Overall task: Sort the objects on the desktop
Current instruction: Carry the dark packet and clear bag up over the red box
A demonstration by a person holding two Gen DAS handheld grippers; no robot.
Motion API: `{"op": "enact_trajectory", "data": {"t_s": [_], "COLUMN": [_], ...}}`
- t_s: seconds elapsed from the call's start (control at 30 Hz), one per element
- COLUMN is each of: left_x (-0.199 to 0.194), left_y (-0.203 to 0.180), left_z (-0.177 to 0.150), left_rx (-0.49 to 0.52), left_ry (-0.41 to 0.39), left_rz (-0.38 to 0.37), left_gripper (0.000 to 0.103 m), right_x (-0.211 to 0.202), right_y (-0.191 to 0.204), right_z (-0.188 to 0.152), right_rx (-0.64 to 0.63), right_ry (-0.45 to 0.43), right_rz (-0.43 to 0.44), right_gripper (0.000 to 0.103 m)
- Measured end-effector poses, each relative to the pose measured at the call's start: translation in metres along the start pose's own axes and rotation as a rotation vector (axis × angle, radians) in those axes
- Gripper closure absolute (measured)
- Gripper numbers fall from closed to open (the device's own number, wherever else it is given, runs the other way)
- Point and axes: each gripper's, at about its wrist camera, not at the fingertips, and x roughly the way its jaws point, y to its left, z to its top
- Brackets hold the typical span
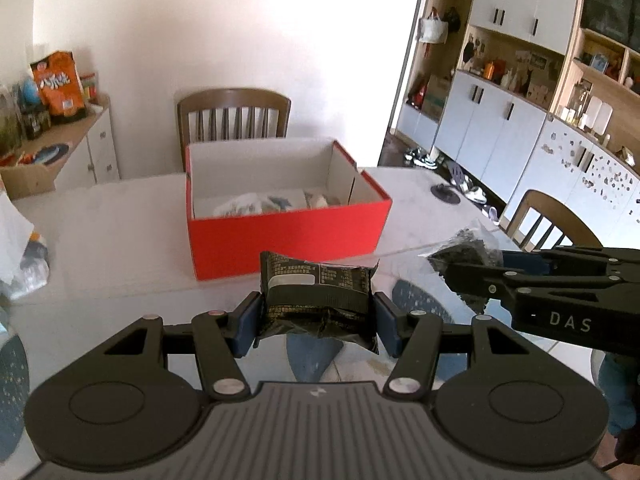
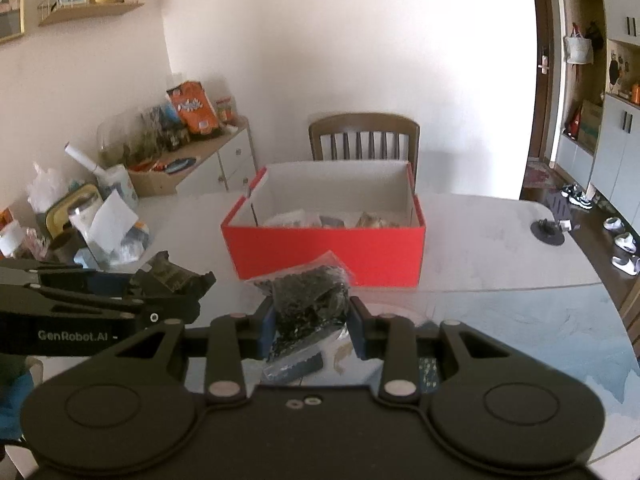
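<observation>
With both grippers above the table (image 1: pixel 120 216), left gripper (image 1: pixel 318 320) is clamped partway closed on a dark packet (image 1: pixel 316 292). Right gripper (image 2: pixel 310 326) is pinched on a clear bag (image 2: pixel 308 300) of dark bits. Red box (image 2: pixel 324 248) sits just behind, open, some items inside.

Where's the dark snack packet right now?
In the left wrist view the dark snack packet sits centre, clamped in the left gripper, above the table, in front of the red box.

A home dining room: pale table (image 1: pixel 120 216), wooden chair (image 1: pixel 234 114), snack-laden sideboard (image 2: pixel 224 152), cupboards (image 1: pixel 492 116).
</observation>
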Motion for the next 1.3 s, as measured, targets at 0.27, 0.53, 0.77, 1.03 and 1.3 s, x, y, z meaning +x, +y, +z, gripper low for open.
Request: {"op": "enact_trajectory", "data": {"t_s": [0.27,0.53,0.77,1.03,1.3], "left_x": [0.003,0.017,0.037,0.069,0.107], "left_y": [-0.006,-0.005,0.004,0.015,0.027], "left_z": [0.016,0.037,0.056,0.082,0.106], "left_rx": [0.006,0.017,0.008,0.021,0.040], "left_ry": [-0.030,-0.050,-0.050,-0.034,-0.002], "left_rz": [0.010,0.034,0.057,0.096,0.116], "left_gripper": [0.045,0.045,0.045,0.045,0.044], "right_x": [-0.004,0.004,0.019,0.050,0.081], "right_y": [-0.007,-0.015,-0.026,-0.046,-0.065], "right_z": [0.018,0.036,0.055,0.081,0.103], "right_rx": [-0.008,-0.012,-0.024,-0.012,0.000], "right_ry": [-0.050,-0.072,-0.078,-0.047,-0.025], "right_rz": [0.005,0.009,0.012,0.018,0.024], "right_gripper": [0.067,0.067,0.066,0.066,0.066]}}
